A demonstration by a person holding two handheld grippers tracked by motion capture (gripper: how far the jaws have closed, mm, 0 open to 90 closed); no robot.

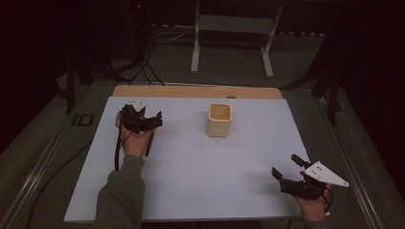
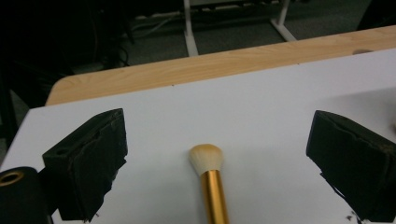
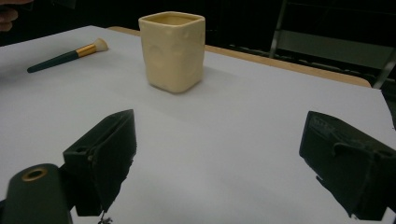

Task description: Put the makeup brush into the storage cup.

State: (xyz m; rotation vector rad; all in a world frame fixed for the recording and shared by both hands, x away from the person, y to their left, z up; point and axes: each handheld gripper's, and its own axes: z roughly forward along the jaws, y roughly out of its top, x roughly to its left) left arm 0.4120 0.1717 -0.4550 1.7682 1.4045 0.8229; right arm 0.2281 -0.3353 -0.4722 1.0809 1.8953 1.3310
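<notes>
A makeup brush [image 2: 212, 182] with cream bristles, a gold ferrule and a dark green handle lies on the white sheet [image 1: 215, 171]. My left gripper [image 2: 217, 126] hangs open just above it, one jaw on each side of the bristle end. In the high view the left gripper [image 1: 145, 115] is at the sheet's left, and the brush handle [image 1: 149, 144] pokes out beside the hand. A cream square cup [image 1: 219, 119] stands upright at the middle back. My right gripper [image 1: 286, 165] is open and holds nothing near the front right corner, facing the cup [image 3: 173, 51] and the brush [image 3: 65, 57].
The white sheet covers a wooden table whose far edge [image 1: 196, 91] shows as a light strip. Behind it stands a pale metal frame [image 1: 231, 28] on a dark floor. Black cables [image 1: 143, 67] run along the floor at the back left.
</notes>
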